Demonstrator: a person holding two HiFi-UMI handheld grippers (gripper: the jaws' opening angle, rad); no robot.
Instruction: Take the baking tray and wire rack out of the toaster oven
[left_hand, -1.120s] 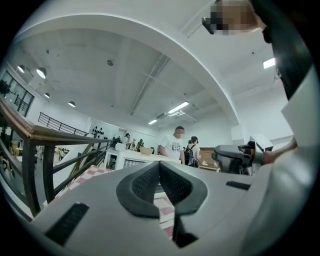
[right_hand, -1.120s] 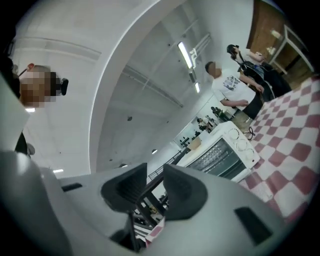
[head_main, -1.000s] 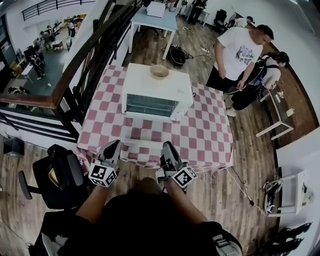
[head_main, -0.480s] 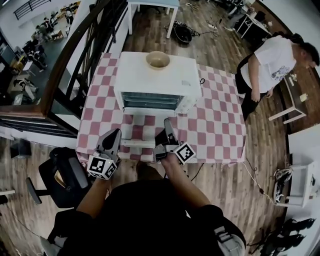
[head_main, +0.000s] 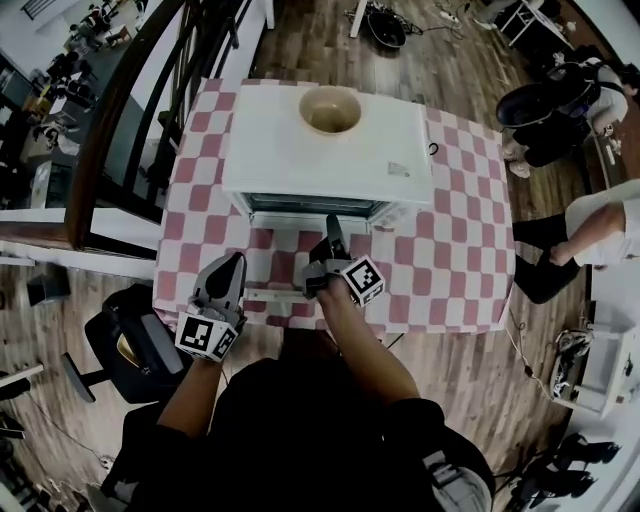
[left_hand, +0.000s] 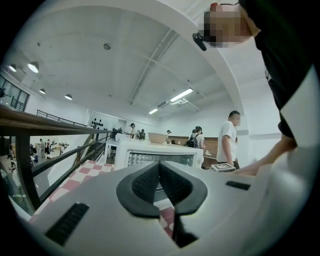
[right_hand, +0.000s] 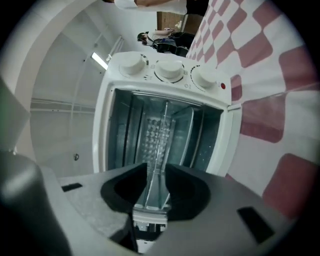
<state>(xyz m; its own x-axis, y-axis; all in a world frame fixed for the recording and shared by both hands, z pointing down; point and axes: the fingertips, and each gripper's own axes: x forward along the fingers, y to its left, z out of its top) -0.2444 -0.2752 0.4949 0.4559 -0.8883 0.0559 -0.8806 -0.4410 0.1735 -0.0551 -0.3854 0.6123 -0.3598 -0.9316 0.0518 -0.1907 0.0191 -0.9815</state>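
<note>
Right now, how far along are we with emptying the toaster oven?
Done: the toaster oven stands open, door folded down. In hand: the right gripper has open jaws astride a thin tray or rack edge at the opening, not clamped. The left gripper is shut and empty, off the oven. Left: clamp, pull it out, then the other piece.

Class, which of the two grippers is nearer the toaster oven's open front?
The right gripper: its tips are at the toaster oven's opening, jaws apart. The left gripper hangs back over the table's near edge with its jaws together.
</note>
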